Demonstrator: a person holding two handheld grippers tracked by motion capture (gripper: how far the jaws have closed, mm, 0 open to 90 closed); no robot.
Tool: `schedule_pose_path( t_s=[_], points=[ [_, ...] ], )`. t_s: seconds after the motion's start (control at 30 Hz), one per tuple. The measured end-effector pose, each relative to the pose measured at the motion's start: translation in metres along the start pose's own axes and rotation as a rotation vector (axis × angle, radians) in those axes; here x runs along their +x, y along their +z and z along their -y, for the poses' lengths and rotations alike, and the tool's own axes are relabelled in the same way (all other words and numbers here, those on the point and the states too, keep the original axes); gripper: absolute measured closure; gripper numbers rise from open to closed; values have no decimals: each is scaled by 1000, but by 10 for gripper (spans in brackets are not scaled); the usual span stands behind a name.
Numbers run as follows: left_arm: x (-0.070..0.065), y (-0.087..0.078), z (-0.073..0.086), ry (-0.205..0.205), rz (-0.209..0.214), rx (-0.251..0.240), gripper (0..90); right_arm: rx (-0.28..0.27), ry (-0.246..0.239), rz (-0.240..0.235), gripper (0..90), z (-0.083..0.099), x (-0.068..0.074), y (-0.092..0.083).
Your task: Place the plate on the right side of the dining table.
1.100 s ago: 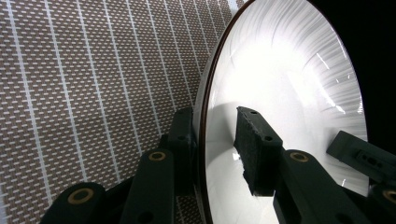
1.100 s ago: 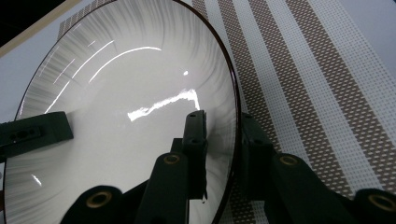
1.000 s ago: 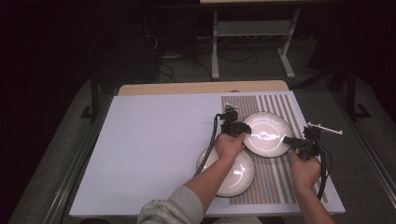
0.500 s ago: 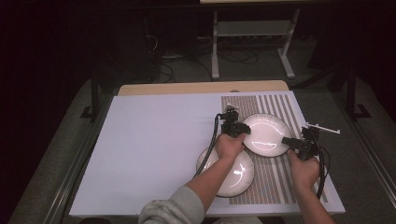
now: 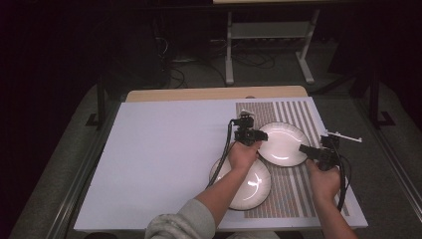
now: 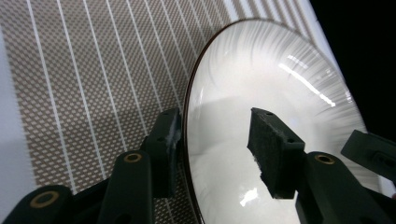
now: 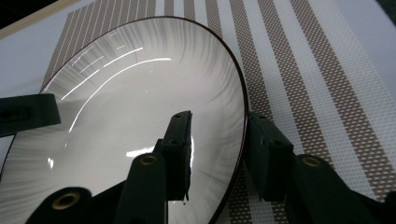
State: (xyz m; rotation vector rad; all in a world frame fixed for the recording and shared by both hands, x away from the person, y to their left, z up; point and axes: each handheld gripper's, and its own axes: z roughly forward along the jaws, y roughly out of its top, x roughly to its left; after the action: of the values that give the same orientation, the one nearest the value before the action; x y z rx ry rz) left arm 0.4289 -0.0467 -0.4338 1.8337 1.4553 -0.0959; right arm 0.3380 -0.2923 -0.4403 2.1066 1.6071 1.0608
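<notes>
Both claws have just been opening: 2 plates; left gripper (image 5: 255,135) and right gripper (image 5: 306,149) straddle the 1 o'clock plate (image 5: 281,143) rim, pads spread.

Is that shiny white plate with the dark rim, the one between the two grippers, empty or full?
Empty. The shiny white plate with the dark rim shows bare glaze and light reflections, and it rests on the brown striped mat.

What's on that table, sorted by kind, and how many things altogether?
Plates: 2, the far plate and the near plate
Striped placemat: 1
Hand-held grippers: 2, the left gripper and the right gripper
Total: 5
</notes>
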Motion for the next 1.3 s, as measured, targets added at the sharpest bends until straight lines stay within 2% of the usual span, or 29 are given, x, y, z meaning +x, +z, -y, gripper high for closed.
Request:
schedule_pose_path(
  t_s=[0.1,0.17,0.27,0.37,0.5,0.57,0.63,0.8,0.87,0.93,1.0,1.07,1.13,1.2,1.3],
  points=[
    [1,-8,-2,5,23,-2,522,-23,-21,8,595,-1,2,-5],
    [3,-13,-3,29,35,-7,529,-33,-37,16,588,-1,3,-8],
    [8,-23,-4,44,69,-24,529,-98,-116,26,561,-1,8,-18],
    [10,-32,-5,78,89,-27,514,-111,-168,5,527,0,16,-24],
    [15,-41,-6,130,88,-12,489,-107,-215,-48,482,3,26,-28],
    [17,-47,-6,153,96,-33,486,-108,-241,-73,449,4,31,-31],
    [18,-52,-7,165,99,-32,469,-110,-265,-106,417,5,35,-32],
    [26,-68,-7,257,115,-27,422,-97,-334,-192,327,14,43,-32],
    [29,-76,-6,285,131,-30,396,-89,-362,-217,305,16,46,-32],
    [33,-84,-5,343,153,-18,366,-86,-386,-250,268,18,49,-33],
    [40,-94,-4,390,223,-9,328,-91,-426,-271,247,21,51,-34],
    [46,-103,-2,413,269,-4,292,-86,-468,-283,242,24,53,-35],
    [49,-112,-1,432,262,-7,295,-83,-493,-293,235,26,55,-35],
    [54,-121,1,458,272,-14,306,-79,-494,-316,205,27,57,-36],
    [61,-133,5,477,284,-25,305,-66,-515,-369,161,28,58,-38]
  ],
)
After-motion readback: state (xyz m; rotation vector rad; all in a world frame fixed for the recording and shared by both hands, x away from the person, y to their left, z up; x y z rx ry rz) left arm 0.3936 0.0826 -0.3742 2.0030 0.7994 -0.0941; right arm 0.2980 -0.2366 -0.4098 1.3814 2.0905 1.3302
